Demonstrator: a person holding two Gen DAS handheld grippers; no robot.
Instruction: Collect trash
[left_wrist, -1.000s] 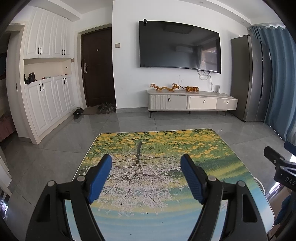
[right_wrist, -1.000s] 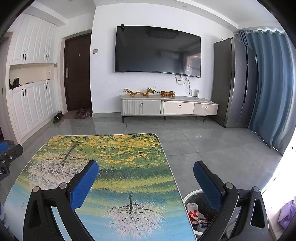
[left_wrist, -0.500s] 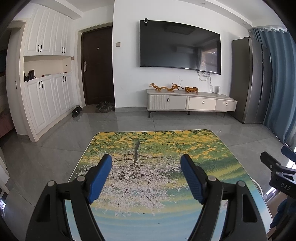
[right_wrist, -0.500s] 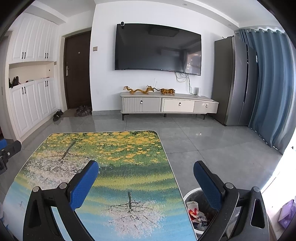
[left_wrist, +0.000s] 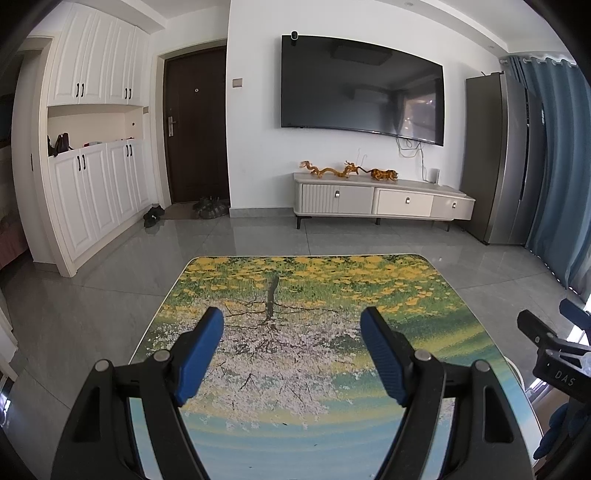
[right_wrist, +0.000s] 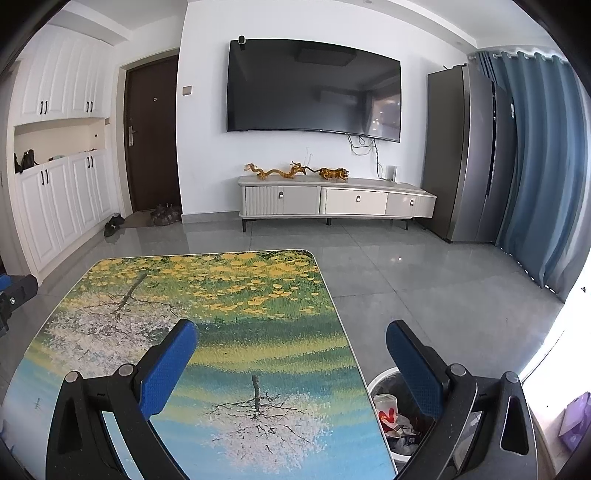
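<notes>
My left gripper (left_wrist: 291, 321) is open and empty above a low table (left_wrist: 317, 280) whose top is a painted tree scene. My right gripper (right_wrist: 291, 332) is open and empty over the same table's (right_wrist: 207, 280) right edge. A white trash bin (right_wrist: 380, 384) stands on the floor right of the table, below my right finger, with a red-and-white cup (right_wrist: 386, 410) and crumpled wrappers inside. The right gripper (left_wrist: 546, 343) shows at the right edge of the left wrist view. No loose trash shows on the table.
A wall TV (left_wrist: 362, 88) hangs above a white TV cabinet (left_wrist: 380, 199) with golden figurines. A grey fridge (right_wrist: 465, 155) and blue curtains (right_wrist: 543, 166) stand at right. White cupboards (left_wrist: 92, 155), a dark door (left_wrist: 195, 129) and shoes (left_wrist: 210, 208) are at left. Grey tile floor surrounds the table.
Both grippers have drifted slightly back and up from the table; both stay open and empty. The bin contents show a little more in the right wrist view.
</notes>
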